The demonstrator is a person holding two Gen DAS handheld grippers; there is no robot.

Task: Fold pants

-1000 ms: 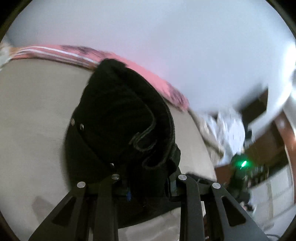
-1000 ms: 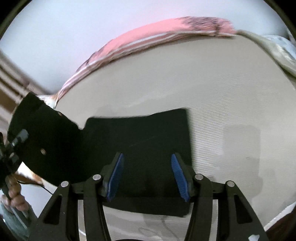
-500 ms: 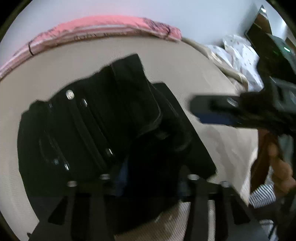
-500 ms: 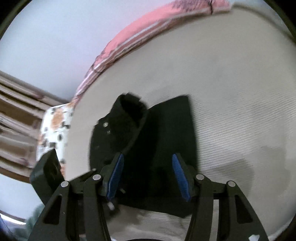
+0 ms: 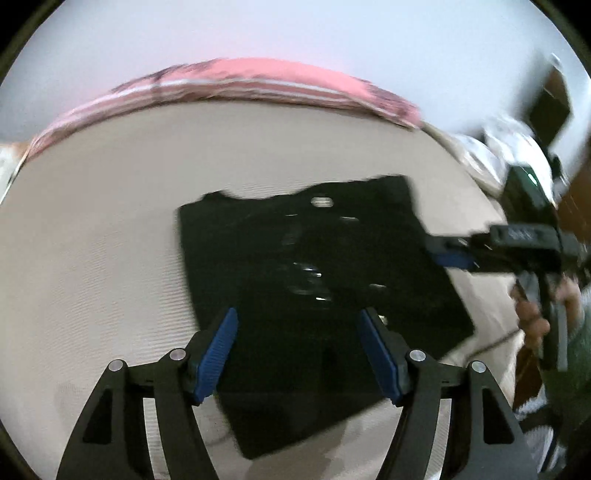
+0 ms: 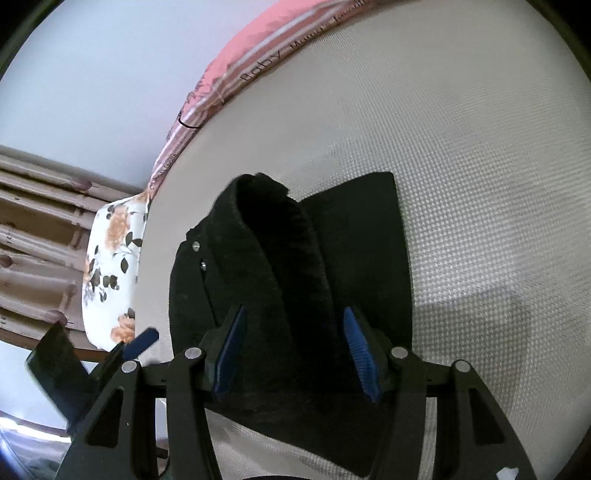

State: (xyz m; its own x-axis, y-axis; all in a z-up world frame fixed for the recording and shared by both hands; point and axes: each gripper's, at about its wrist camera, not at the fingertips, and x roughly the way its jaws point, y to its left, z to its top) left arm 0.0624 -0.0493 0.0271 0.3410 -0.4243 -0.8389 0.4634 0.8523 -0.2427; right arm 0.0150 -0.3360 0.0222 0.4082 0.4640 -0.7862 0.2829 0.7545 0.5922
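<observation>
Beige woven mattress [image 6: 461, 155], pink striped blanket [image 5: 258, 79] along twelve o'clock edge, pale wall [image 5: 295, 33], floral pillow [image 6: 110, 266] at nine o'clock, folded black pants [image 5: 314, 280] centre, left gripper [image 5: 297, 354] just opened, holding nothing, right gripper [image 6: 293, 350] jaws apart astride a raised fold, grip unclear.

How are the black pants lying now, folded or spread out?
Folded: the pants form a compact dark block on the bed, with an upper layer over a flat lower one.

Both cameras sit close above the bed [image 5: 92, 258], each looking forward and steeply down between its own fingers. The left view faces the pink edge [image 5: 258, 81]; the right view faces it obliquely. Both share the pants [image 5: 314, 266], and each catches the other gripper at its side.
</observation>
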